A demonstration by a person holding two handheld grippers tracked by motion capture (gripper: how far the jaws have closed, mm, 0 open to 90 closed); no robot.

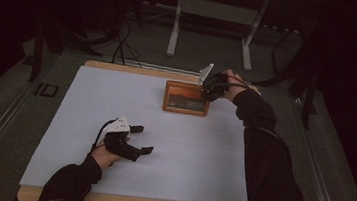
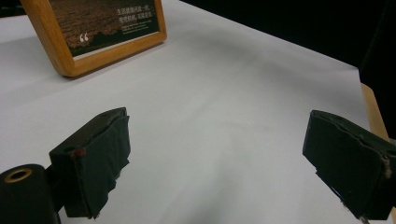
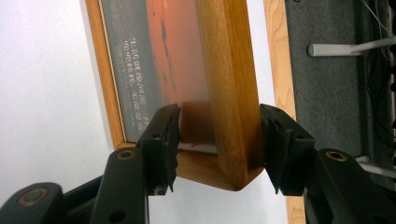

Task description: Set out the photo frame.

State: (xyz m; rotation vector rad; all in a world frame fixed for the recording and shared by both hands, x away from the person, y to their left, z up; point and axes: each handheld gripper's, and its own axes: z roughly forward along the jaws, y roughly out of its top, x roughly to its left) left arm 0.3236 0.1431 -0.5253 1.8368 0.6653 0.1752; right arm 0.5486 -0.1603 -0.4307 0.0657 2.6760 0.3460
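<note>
High view: frame standing near the far edge of the white sheet, right gripper at its right end, left gripper resting well apart near the front, pointing toward mid-table. Judged step: letting go of the frame after setting it upright. Left gripper view: jaws spread wide over bare sheet, nothing between them, frame off at the upper left. Right gripper view: jaws straddling a corner of the frame, one on the picture side, one behind the wooden edge; a sliver of gap at the glass-side pad, the back pad right against or just off the wood, so not pinching. Next move probably calls for wider jaws and a straight pull back, without tipping the frame.
</note>
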